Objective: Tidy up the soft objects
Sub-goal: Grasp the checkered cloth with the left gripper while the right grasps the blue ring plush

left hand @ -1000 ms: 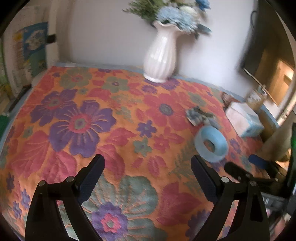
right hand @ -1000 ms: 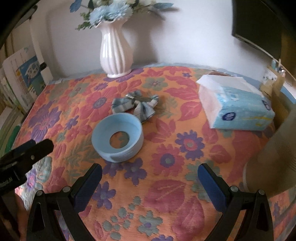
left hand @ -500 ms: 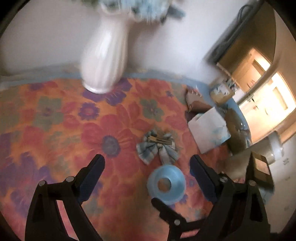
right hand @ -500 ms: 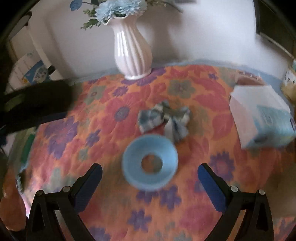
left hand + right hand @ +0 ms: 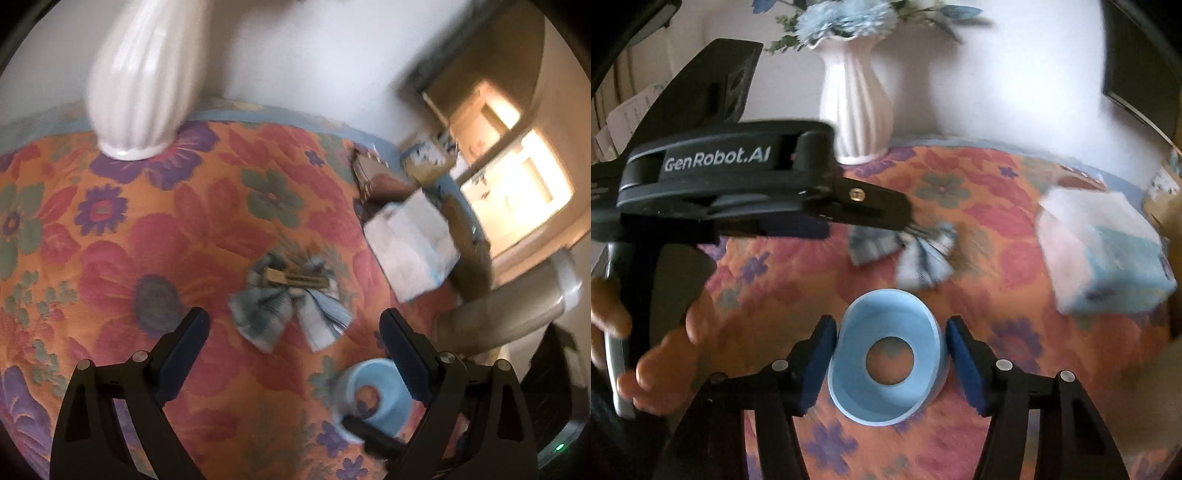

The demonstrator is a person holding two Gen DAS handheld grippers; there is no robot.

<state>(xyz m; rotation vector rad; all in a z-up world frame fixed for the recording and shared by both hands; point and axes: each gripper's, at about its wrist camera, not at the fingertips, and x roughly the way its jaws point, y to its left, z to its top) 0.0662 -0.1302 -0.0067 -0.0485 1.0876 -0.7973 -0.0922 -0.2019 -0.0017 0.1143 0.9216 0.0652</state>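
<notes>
Right gripper (image 5: 890,363) jaws just closing around blue ring (image 5: 886,354), pads beside walls, contact unclear. Left gripper (image 5: 293,341) wide, empty, plaid bow (image 5: 291,306) just ahead. Risk: soft ring squashes, pops out.

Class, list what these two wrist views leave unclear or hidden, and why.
- Right wrist: whether the right claw pads touch the blue ring; the gaps are too slim.
- Right wrist: the checked bow, partly behind the left claw's arm, blurred.
- Left wrist: the vase top, cut off.
</notes>
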